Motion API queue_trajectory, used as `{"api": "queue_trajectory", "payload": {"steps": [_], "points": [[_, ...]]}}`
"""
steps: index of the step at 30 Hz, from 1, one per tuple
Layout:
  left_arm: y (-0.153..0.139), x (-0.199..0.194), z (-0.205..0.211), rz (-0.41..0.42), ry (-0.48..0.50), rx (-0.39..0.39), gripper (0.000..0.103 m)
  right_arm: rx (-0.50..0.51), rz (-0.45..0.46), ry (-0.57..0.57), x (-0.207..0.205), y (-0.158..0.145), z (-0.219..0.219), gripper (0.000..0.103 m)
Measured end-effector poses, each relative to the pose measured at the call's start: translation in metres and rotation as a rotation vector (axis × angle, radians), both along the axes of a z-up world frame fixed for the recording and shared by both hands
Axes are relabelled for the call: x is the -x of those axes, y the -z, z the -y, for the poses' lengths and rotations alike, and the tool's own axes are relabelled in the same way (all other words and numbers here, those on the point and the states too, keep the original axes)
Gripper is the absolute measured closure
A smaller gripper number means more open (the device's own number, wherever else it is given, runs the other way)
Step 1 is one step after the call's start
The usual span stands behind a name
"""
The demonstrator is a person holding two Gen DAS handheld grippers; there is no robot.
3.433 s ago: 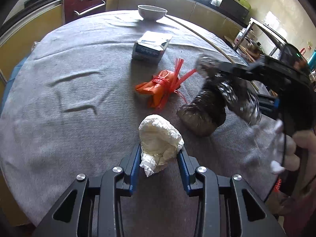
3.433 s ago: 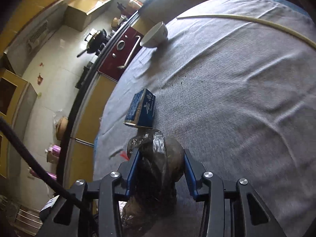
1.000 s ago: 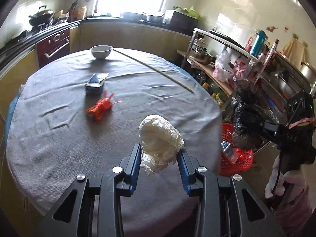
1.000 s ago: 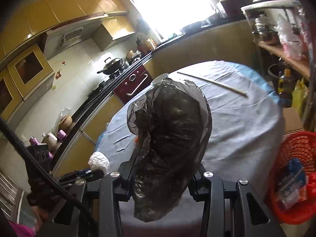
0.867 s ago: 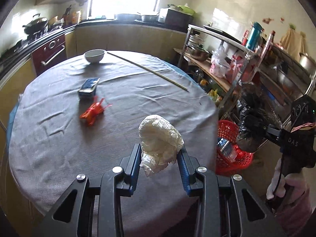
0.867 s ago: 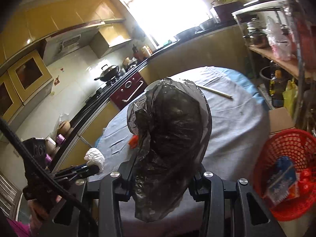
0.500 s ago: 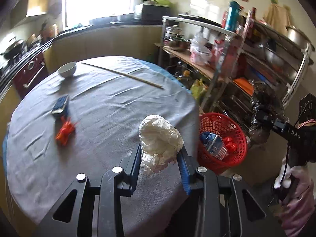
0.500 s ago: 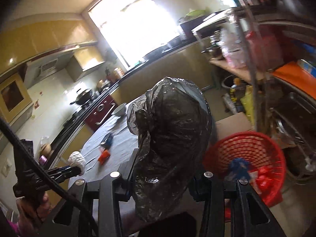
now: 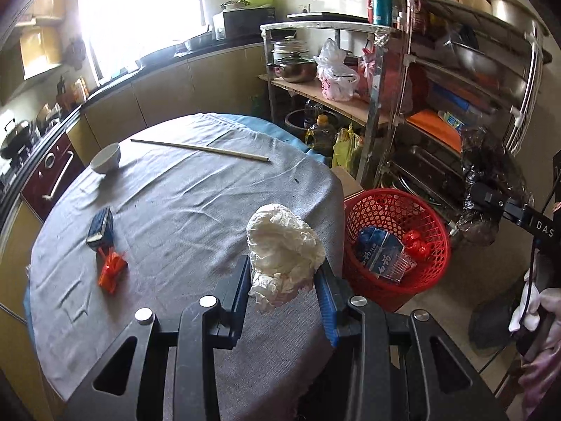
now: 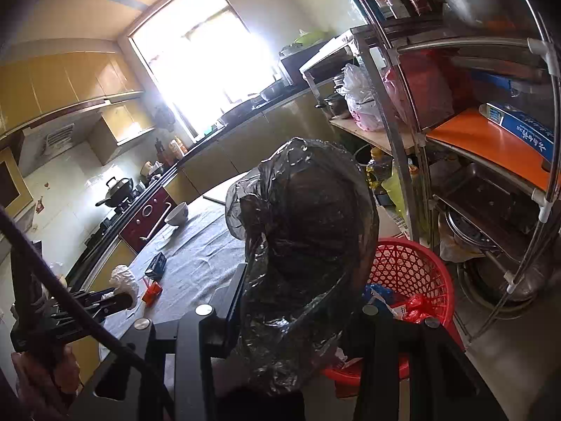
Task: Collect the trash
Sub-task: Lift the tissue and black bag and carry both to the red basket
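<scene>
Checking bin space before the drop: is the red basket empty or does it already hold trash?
Not empty: the red basket already holds a blue-and-white packet and a red wrapper, with room left.

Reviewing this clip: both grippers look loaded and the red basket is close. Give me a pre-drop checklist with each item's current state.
1. Left gripper shut on the crumpled white paper wad: ok.
2. Right gripper shut on the dark plastic bag: ok.
3. Red basket upright on the floor beside the table, mouth open: ok.
4. Basket has room; it holds only a blue packet and a red wrapper: ok.
5. Paper wad over the basket: not ok, it is above the table edge.
6. Bag directly over the basket: cannot tell.
</scene>
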State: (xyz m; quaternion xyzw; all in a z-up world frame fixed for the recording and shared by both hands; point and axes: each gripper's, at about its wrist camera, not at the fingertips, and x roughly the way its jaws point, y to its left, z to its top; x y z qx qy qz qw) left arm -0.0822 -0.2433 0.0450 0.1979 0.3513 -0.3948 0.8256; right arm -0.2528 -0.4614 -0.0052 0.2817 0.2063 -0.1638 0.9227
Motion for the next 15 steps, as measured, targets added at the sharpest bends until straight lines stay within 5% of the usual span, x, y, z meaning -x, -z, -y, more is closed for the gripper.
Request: {"api": "queue_trajectory", "payload": {"steps": [15], "points": [[0.005,0.020,0.059,0.046,0.086,-0.060,0.065,-0.012,0.004,0.050,0.019,0.008,0.010,0.058]]}}
